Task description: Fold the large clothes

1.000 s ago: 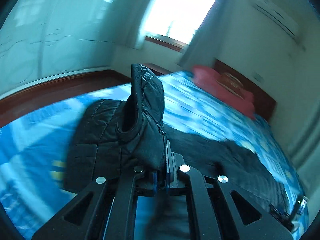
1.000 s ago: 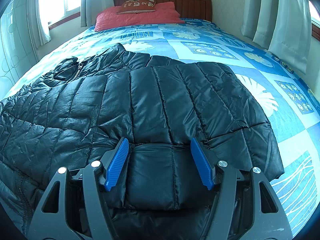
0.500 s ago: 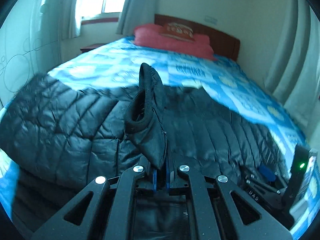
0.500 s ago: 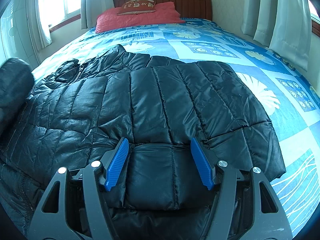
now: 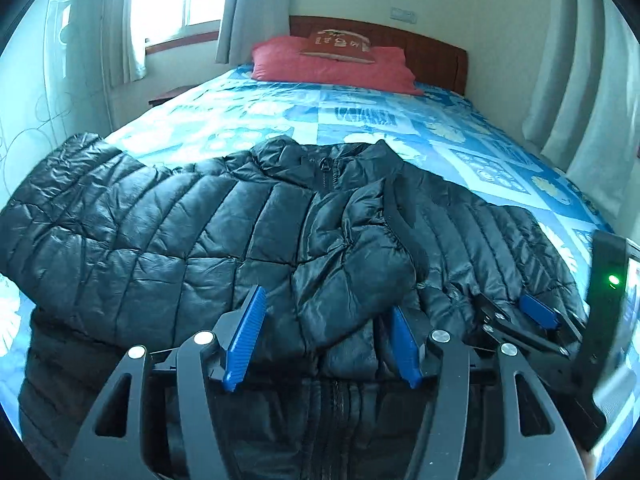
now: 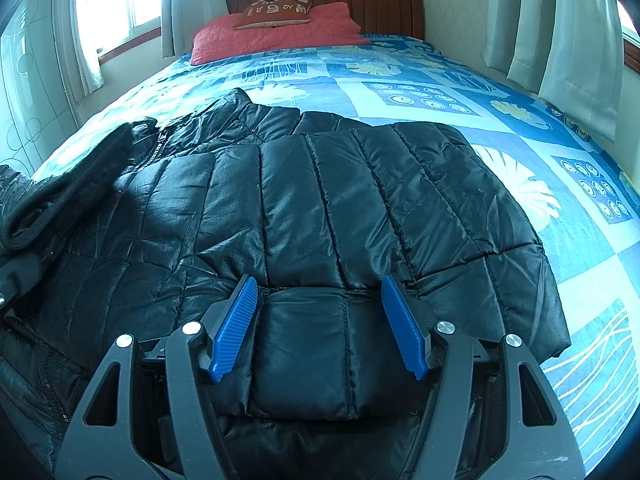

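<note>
The left gripper, jaws just opened, stands spread over the black jacket; its sleeve lies between them, released. The right gripper is spread too. No writing is legible.

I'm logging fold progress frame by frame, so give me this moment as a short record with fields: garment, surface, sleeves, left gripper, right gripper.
garment: black puffer jacket, zipped front up, collar toward the headboard
surface: bed with blue patterned cover, red pillow at its head
sleeves: both folded in across the body; left sleeve cuff lies over the zip
left gripper: jaws have just been opening, pads clear of the cuff lying between them
right gripper: open, over the folded right sleeve
</note>
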The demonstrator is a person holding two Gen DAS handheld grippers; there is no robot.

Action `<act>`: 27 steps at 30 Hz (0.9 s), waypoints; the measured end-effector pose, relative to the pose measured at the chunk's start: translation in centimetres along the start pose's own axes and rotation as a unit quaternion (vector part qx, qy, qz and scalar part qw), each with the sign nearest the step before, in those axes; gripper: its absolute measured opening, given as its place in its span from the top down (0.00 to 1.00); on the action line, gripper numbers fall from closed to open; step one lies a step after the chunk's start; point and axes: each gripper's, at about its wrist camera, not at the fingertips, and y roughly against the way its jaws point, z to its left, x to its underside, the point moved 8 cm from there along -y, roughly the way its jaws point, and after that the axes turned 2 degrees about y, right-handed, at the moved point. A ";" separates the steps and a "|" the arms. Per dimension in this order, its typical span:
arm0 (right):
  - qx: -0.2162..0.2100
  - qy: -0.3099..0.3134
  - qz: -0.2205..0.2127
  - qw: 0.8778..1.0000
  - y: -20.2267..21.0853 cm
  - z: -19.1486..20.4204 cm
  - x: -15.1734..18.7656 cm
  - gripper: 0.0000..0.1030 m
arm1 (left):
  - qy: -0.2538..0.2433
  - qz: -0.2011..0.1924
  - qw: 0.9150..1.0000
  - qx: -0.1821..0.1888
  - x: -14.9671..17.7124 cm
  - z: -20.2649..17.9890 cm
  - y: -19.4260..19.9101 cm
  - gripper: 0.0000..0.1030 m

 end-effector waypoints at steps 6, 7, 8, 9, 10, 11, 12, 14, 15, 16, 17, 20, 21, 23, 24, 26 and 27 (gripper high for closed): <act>-0.011 -0.027 -0.023 0.999 3.3 0.6 -1.2 0.38 | -0.018 -0.001 1.000 -0.009 0.5 1.8 2.3 0.42; -0.025 -0.033 -0.028 0.999 4.0 1.2 -1.4 0.38 | -0.018 -0.007 1.000 -0.008 0.5 2.6 3.0 0.42; -0.040 -0.036 -0.032 0.998 4.7 2.0 -1.7 0.38 | -0.017 -0.014 1.000 -0.011 0.5 3.2 3.5 0.40; -0.062 -0.041 -0.034 0.997 5.4 3.1 -2.0 0.38 | -0.014 -0.020 1.000 -0.014 0.5 3.9 3.8 0.34; -0.083 -0.046 -0.033 0.995 5.7 4.2 -2.3 0.38 | -0.013 -0.021 1.000 -0.013 0.6 4.3 4.0 0.33; -0.103 -0.050 -0.028 0.993 5.9 5.3 -2.6 0.37 | -0.014 -0.015 1.000 -0.009 0.8 4.5 3.9 0.33; -0.114 -0.051 -0.023 0.992 6.0 6.1 -2.8 0.37 | -0.016 -0.008 1.000 -0.009 1.1 4.8 3.8 0.33; -0.122 -0.048 -0.010 0.991 5.5 7.6 -3.0 0.36 | -0.019 -0.010 1.000 -0.015 1.2 5.3 4.0 0.33; -0.115 -0.044 -0.002 0.992 5.0 8.2 -3.0 0.35 | -0.020 -0.013 1.000 -0.016 1.2 5.7 4.2 0.33; -0.108 -0.042 0.004 0.993 4.5 8.6 -2.9 0.34 | -0.020 -0.015 1.000 -0.018 1.2 6.0 4.4 0.33; -0.104 -0.042 0.011 0.994 3.9 9.0 -2.8 0.33 | -0.020 -0.018 0.999 -0.021 1.2 6.5 4.6 0.33; -0.101 -0.049 0.044 0.993 1.4 10.3 -2.2 0.33 | -0.019 -0.020 0.999 -0.035 1.3 8.3 4.8 0.33; -0.101 -0.046 0.052 0.992 0.8 10.8 -1.9 0.33 | -0.018 -0.018 0.999 -0.038 1.4 8.9 4.8 0.33; -0.088 -0.030 0.059 0.994 0.0 11.7 -1.5 0.36 | -0.013 -0.015 0.999 -0.048 1.5 10.3 4.8 0.33; -0.084 -0.015 0.051 0.995 0.3 12.1 -1.7 0.51 | -0.009 -0.014 0.998 -0.052 1.5 11.0 4.9 0.33; -0.091 -0.006 0.032 0.995 1.5 11.7 -2.6 0.75 | -0.002 -0.016 0.998 -0.058 1.3 12.4 5.3 0.33; -0.099 -0.011 0.024 0.995 2.2 11.1 -3.1 0.81 | 0.000 -0.021 0.998 -0.058 1.2 13.0 5.7 0.33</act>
